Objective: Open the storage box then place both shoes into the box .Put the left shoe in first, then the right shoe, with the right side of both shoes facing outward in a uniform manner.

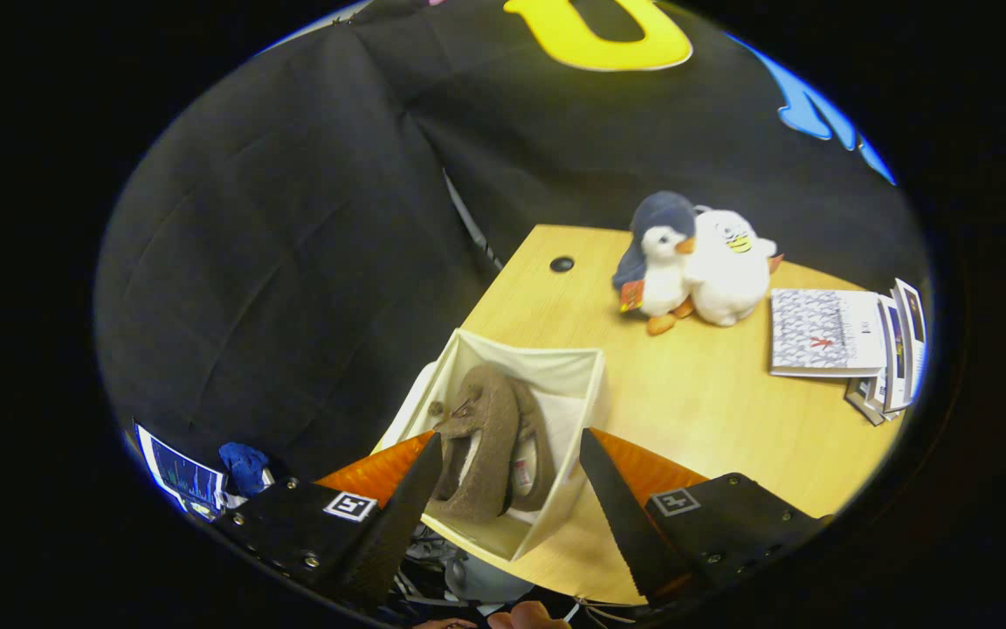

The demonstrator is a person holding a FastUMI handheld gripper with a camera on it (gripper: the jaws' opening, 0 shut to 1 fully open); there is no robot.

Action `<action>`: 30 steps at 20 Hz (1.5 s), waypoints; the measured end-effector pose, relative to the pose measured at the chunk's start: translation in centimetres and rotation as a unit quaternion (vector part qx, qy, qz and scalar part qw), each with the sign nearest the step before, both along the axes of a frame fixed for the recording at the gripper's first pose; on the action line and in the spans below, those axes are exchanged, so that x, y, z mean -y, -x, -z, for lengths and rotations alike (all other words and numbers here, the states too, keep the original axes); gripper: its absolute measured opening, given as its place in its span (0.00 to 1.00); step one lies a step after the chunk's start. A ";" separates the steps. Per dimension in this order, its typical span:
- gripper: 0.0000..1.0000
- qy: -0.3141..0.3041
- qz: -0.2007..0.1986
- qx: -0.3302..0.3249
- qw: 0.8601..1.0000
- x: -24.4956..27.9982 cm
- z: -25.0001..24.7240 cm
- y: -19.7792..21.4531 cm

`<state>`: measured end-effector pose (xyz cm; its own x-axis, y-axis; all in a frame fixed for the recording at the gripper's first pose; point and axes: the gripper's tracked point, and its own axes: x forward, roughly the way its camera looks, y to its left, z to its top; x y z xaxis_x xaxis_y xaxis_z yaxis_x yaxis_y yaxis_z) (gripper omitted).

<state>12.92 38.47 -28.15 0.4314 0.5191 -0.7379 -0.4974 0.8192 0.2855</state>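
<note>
Looking from above, I see the gripper [510, 476] wide open and holding nothing. Both shoes [490, 454] stand on their sides in the storage box [568, 371] at lower centre, between my fingers, long axes running away from me.

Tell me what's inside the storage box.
Two brown slippers stand on edge side by side in the open storage box, pale linings showing. They cover the box floor beneath them. The gripper is open above, fingers apart and holding nothing.
</note>
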 end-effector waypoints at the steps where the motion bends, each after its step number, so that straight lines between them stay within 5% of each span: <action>1: 0.98 -0.006 0.021 0.021 1.000 1.8 -1.4 -0.8; 7: 0.98 -0.044 0.151 0.141 0.977 14.1 -9.9 -3.9; 15: 0.98 -0.033 0.276 0.328 0.903 30.0 -19.0 -3.2; 24: 0.98 0.029 0.292 0.458 0.839 35.7 -23.5 1.3; 30: 0.98 0.043 0.277 0.455 0.845 35.2 -21.7 2.0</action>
<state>10.92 3.24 -6.43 0.9999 0.0121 0.0053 -0.0116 0.9966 -0.0813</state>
